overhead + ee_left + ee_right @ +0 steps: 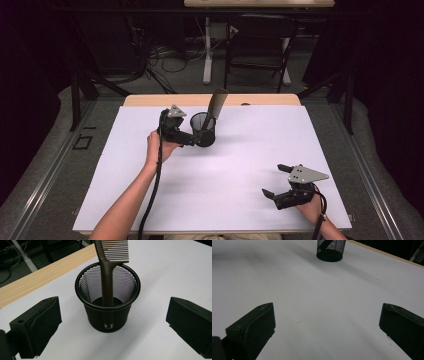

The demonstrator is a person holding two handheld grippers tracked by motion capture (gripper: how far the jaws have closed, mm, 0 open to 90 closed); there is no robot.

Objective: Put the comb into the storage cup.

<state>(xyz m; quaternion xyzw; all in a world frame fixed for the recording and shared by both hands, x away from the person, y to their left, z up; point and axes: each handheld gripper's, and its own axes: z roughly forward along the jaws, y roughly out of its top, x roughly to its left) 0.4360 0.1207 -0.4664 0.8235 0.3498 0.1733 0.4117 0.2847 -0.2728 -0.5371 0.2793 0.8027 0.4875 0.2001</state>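
Nearest us, the right gripper [280,182] rests low over the white matte sheet [240,165] covering the table, jaws spread wide, nothing between them; in the right gripper view we see bare sheet between the two black blocks.

Farther in, the left gripper [192,140] sits just beside the black wire-mesh pen cup [108,300], on its left flank. Jaws are apart and clear of the cup wall in the left gripper view; the cup stands between them, beyond the pads. The cup is round, slightly tapered to a solid base band, with a smooth rolled rim.

In the cup: a brown plastic comb [109,272], handle down, toothed head up, leaning on the rim towards the far right.

Beyond, a pale wooden table edge [150,100] shows past the sheet.

Risks, as we judge them: the cup looks light and the tall comb puts its weight high, so a sideways nudge from either jaw could tip it. The mesh could flex if clamped hard. On the smooth sheet the cup may skid rather than stay put.
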